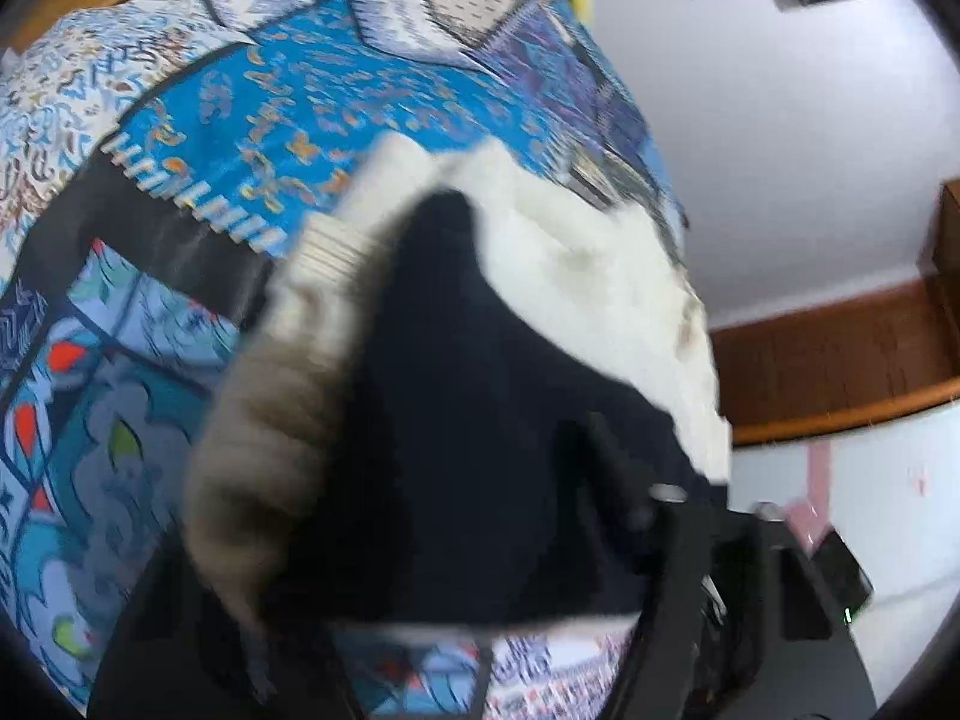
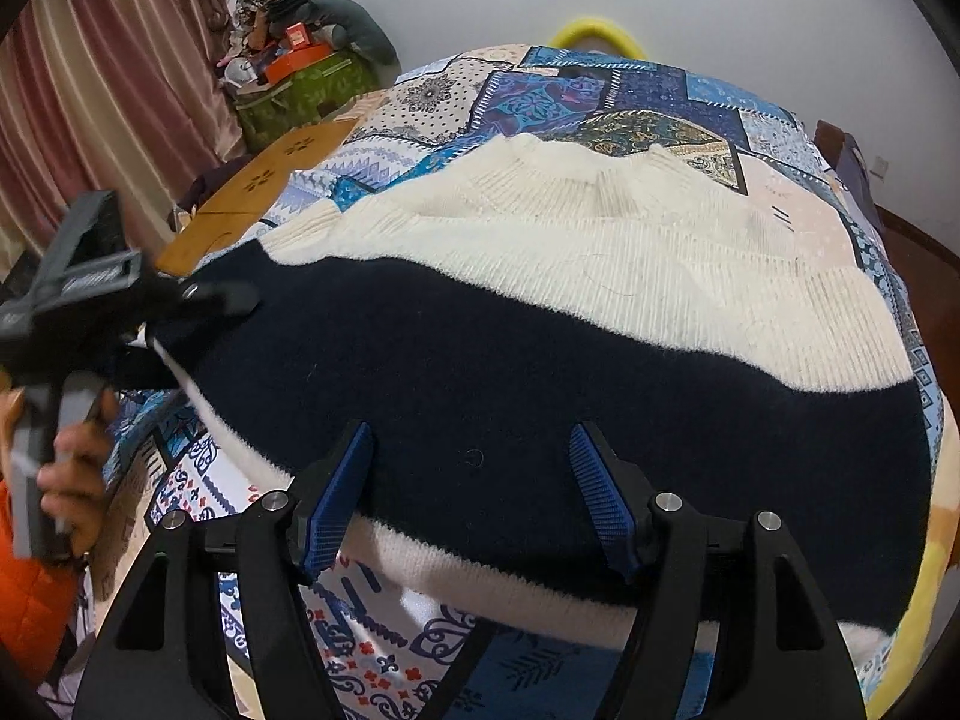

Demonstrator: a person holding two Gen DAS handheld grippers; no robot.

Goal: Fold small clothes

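Sweater [image 2: 540,324]: a knit in broad cream and navy bands, spread flat on the bed; in the right wrist view the cream band lies farther off, the navy band crosses the middle, and a narrower cream hem runs along the near edge.

Bed [image 2: 600,90]: covered by a patchwork-print quilt in blues, whites and beige — it carries the sweater.

Right claw [image 2: 474,492]: jaws stand wide, both blue ribbed pads [image 2: 336,498] in plain sight over the near navy band and cream hem; the navy knit lies in the gap between them, and neither pad presses on the cloth.

Left claw [image 2: 216,300]: seen from the right wrist view at the sweater's left edge, its black tip over the navy band where a cream corner turns under. Whether it grips the cloth cannot be told from here.

Left wrist view: blurred; the sweater [image 1: 480,372] fills the centre, bunched, with a ribbed cream cuff at left and cream knit behind the navy. The claw's [image 1: 690,516] dark frame shows at lower right, its fingertips hidden by the fabric — its state cannot be told.

Hand [image 2: 72,480]: a person's hand grips the left tool's grey handle at the far left, beside an orange sleeve [image 2: 30,588].

Background: pink curtain [image 2: 108,60], a heap of bags and boxes [image 2: 300,66] by the white wall, a yellow object [image 2: 594,36] beyond the bed's far edge.
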